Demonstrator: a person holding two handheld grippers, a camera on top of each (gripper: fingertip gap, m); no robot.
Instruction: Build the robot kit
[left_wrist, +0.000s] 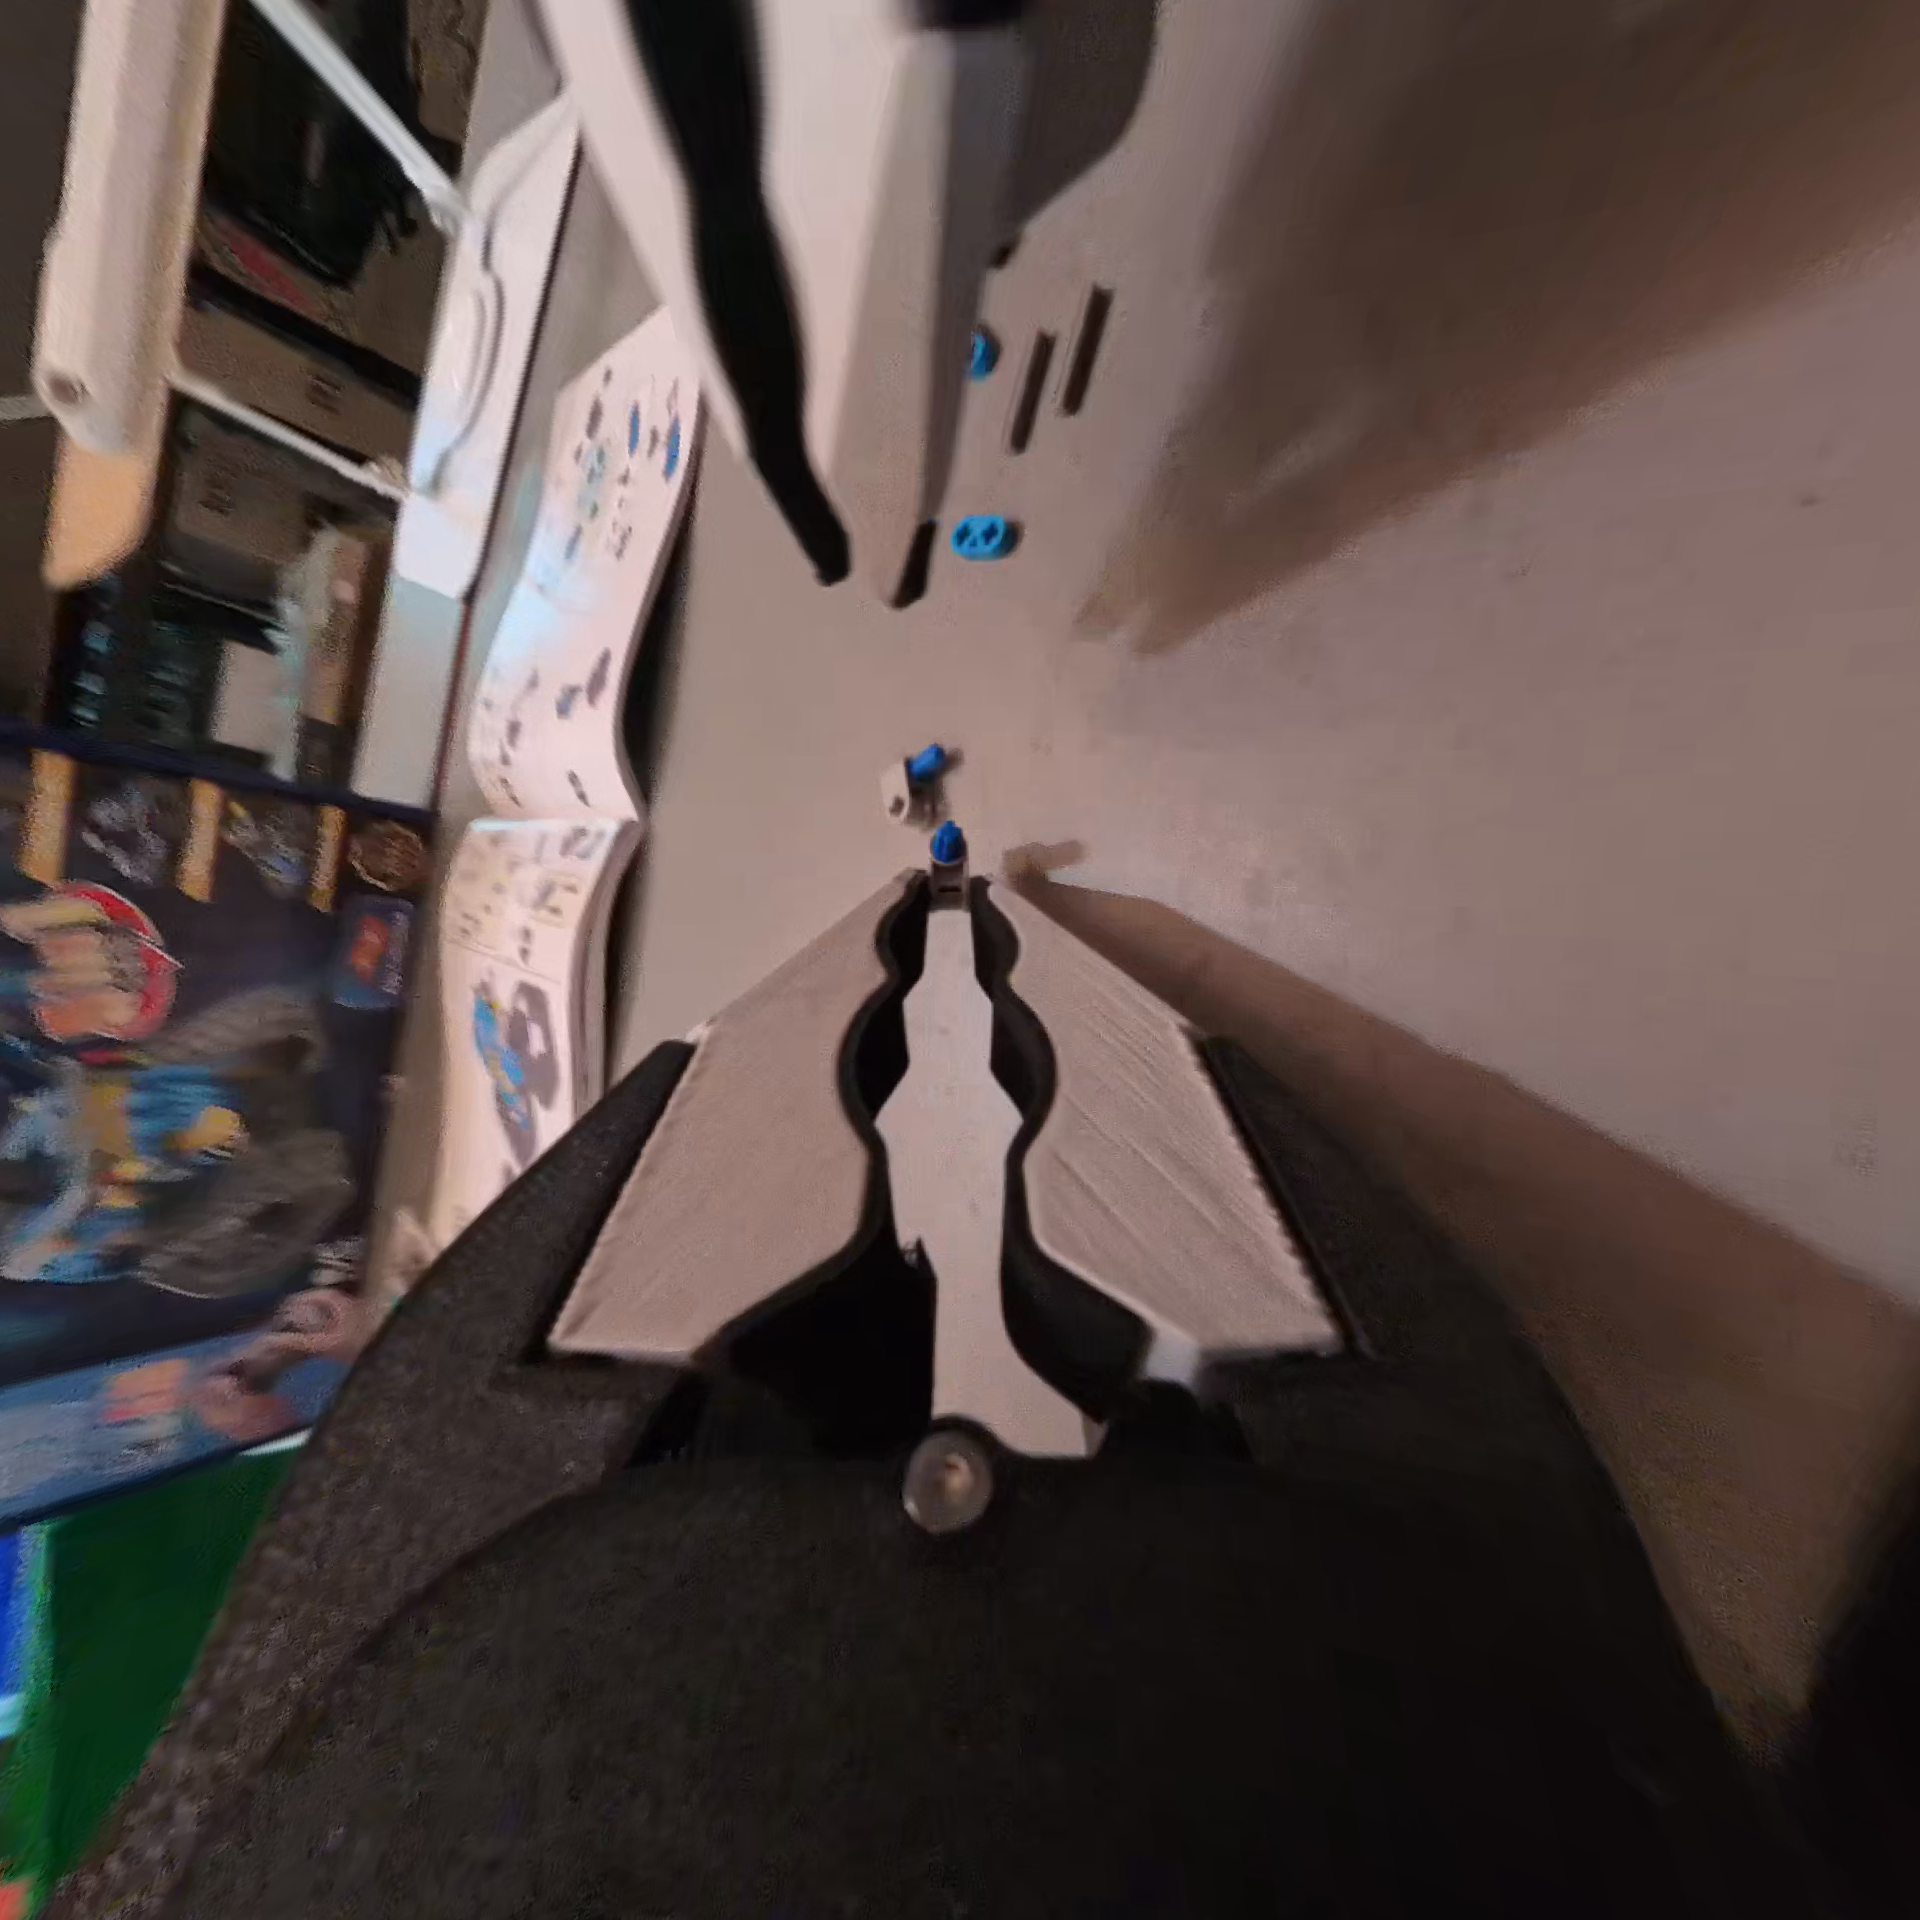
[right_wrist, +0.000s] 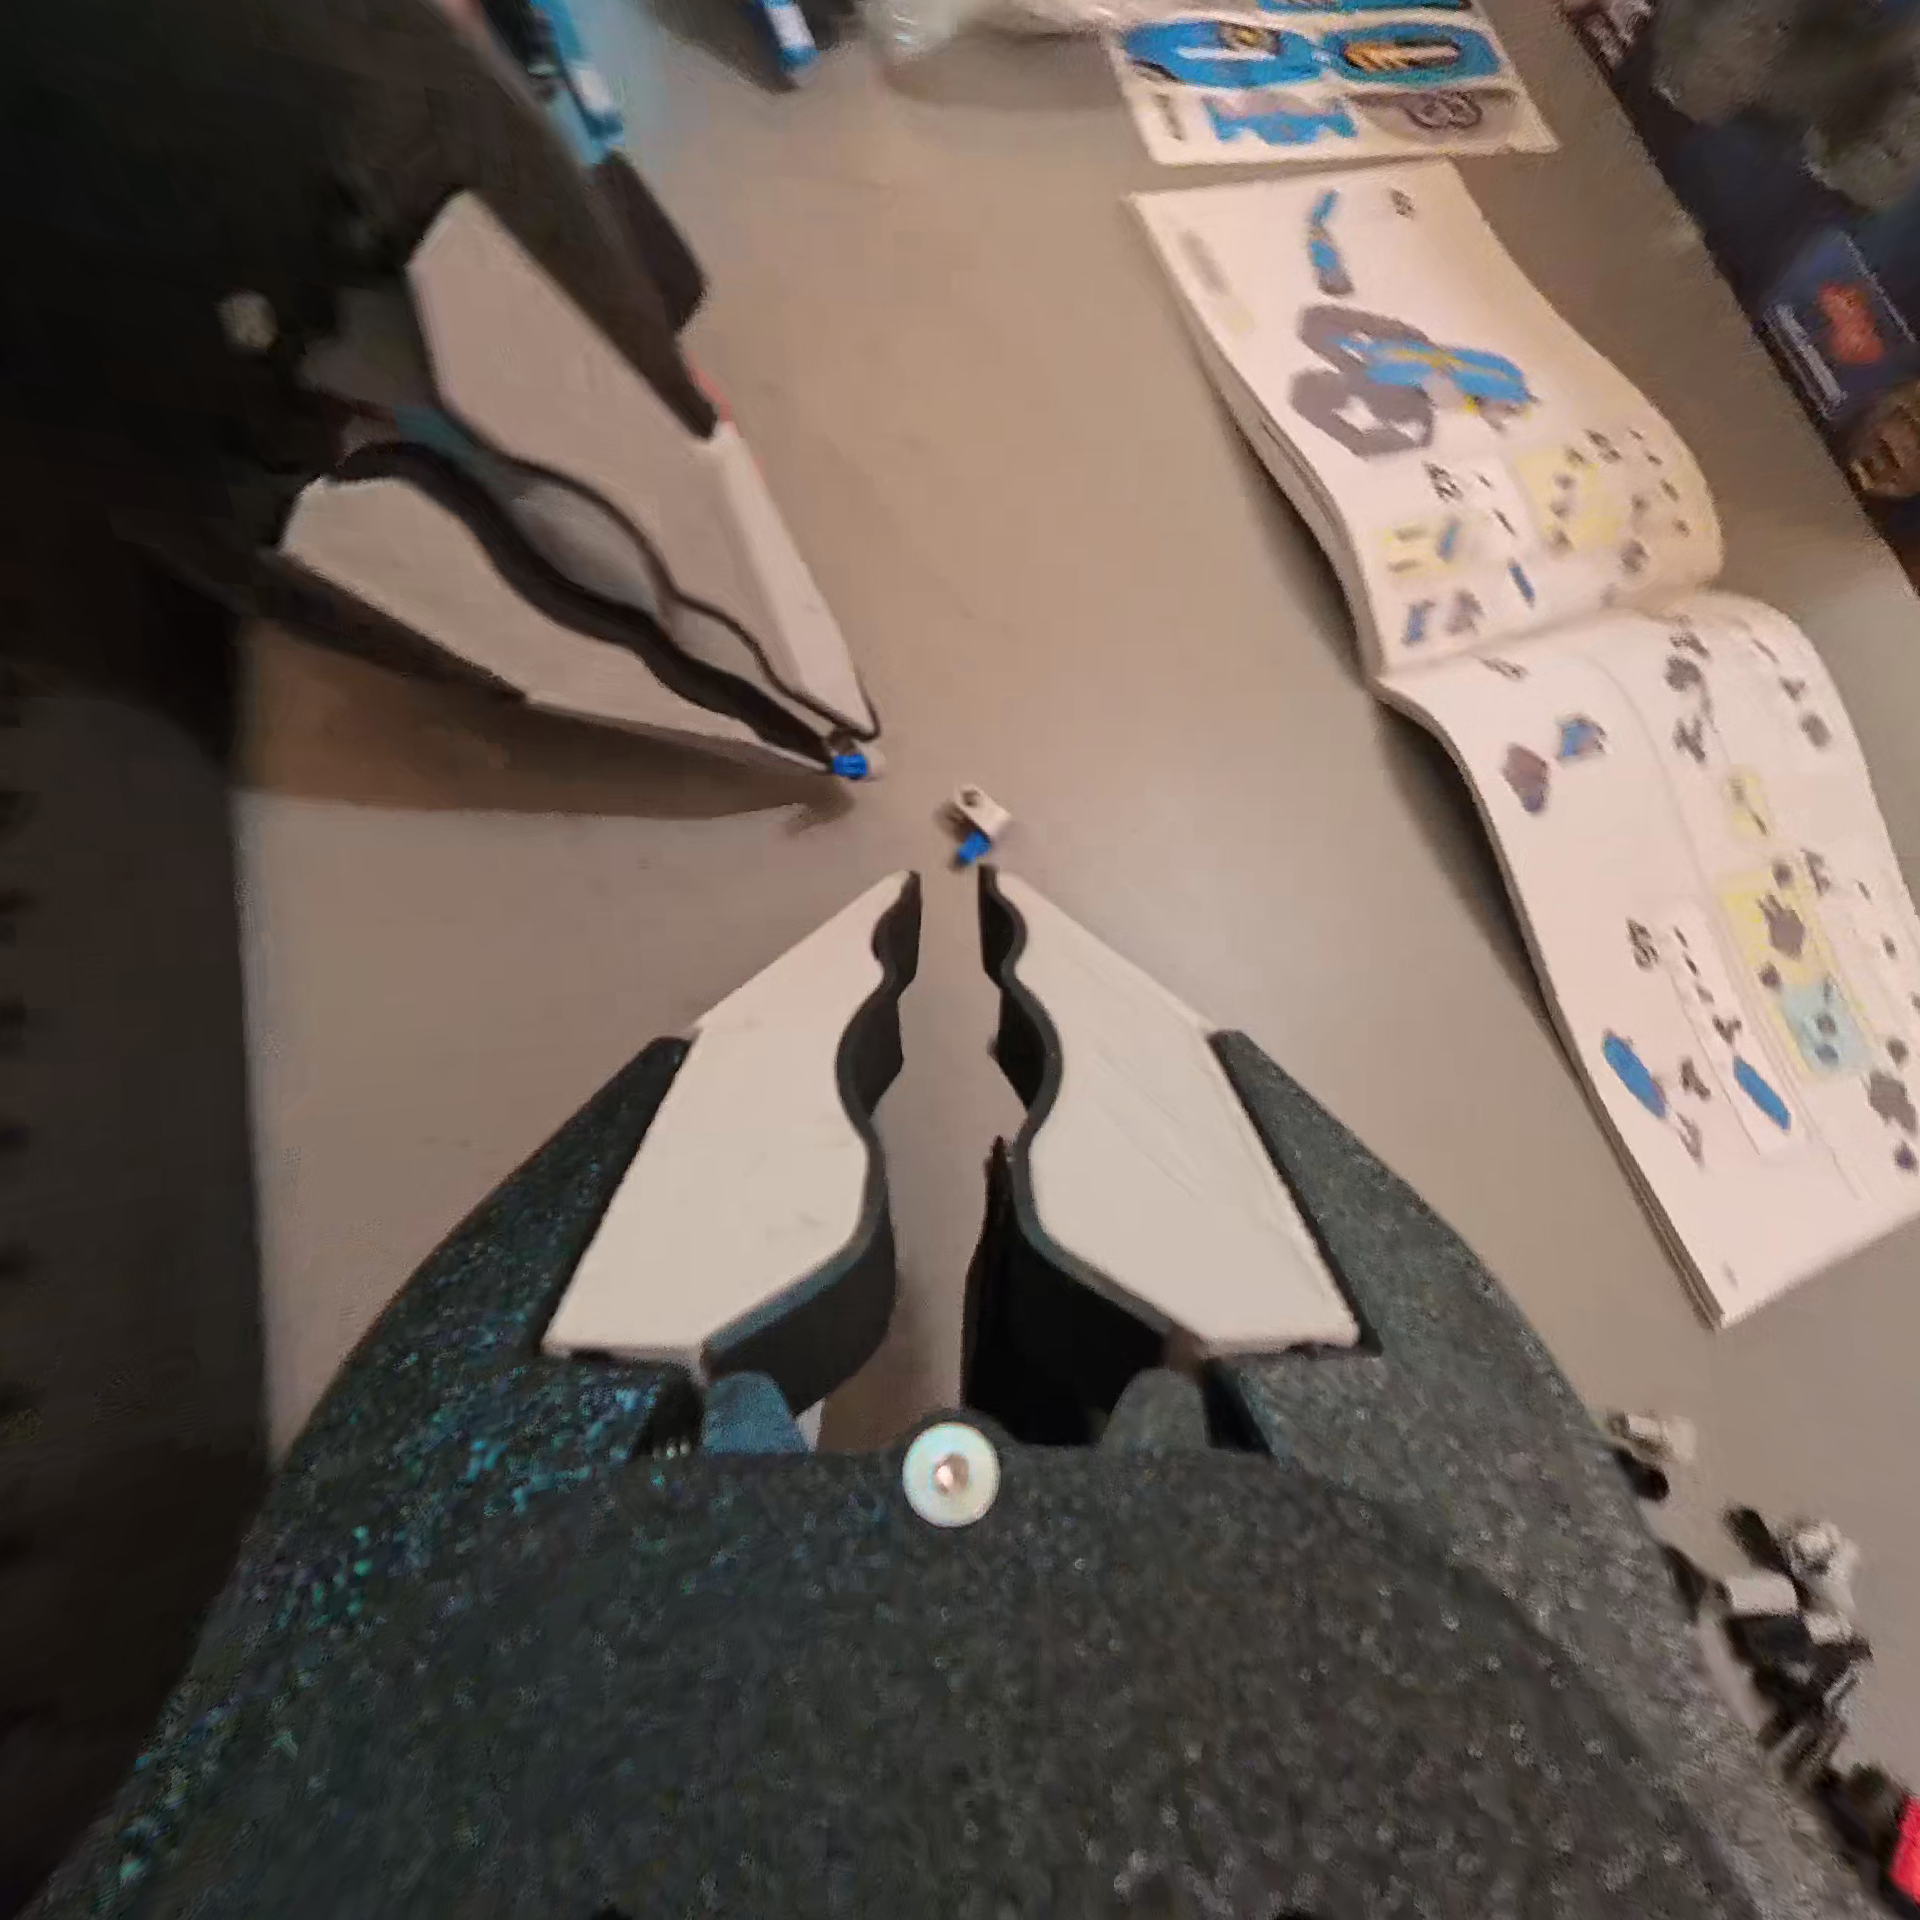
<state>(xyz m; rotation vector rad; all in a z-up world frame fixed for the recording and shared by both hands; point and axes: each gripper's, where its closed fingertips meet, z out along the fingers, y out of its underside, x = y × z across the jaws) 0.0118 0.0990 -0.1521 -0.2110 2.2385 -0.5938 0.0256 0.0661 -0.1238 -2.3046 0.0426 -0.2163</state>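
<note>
1. Left gripper (left_wrist: 948, 881): tips pinched on a small grey piece with blue pin (left_wrist: 947, 844), frame centre.
2. Right gripper (right_wrist: 950, 875): jaws parted, empty; loose grey-blue connector (right_wrist: 978, 819) lies just beyond tips, slightly right.

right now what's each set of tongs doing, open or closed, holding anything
Left tongs: closed on a small grey piece with a blue pin at the tips.
Right tongs: slightly open, empty, tips just short of a loose grey-and-blue piece on the table.
</note>
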